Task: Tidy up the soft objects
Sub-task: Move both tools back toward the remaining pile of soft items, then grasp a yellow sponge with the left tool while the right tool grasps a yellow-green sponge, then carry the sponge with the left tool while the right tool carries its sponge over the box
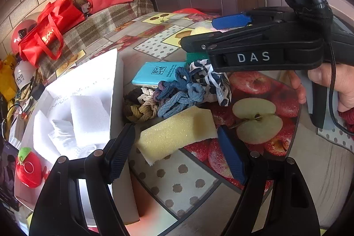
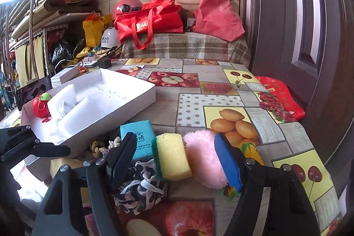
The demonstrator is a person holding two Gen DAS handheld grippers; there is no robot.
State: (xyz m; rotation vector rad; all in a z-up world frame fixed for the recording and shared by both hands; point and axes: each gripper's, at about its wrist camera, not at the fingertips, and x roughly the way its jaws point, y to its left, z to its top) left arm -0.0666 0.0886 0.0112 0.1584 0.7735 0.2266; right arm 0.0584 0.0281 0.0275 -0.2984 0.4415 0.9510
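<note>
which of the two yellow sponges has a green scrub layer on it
The upright yellow sponge beside the pink puff; green backing shows along its edge. The flat yellow sponge near the white box is plain foam.

Counts: 1 white tray (image 2: 141,90), lower left in the right wrist view. 1 teal tissue pack (image 2: 139,136). 2 yellow sponges: green-backed one (image 2: 173,156) lower centre, plain one (image 1: 177,132) lower centre of left view. 1 pink puff (image 2: 204,160). 1 black-and-white scrunchie (image 2: 141,191). 1 red apple plush (image 2: 41,106) in tray. Hair ties (image 1: 177,94): tangled pile, count unclear.
</note>
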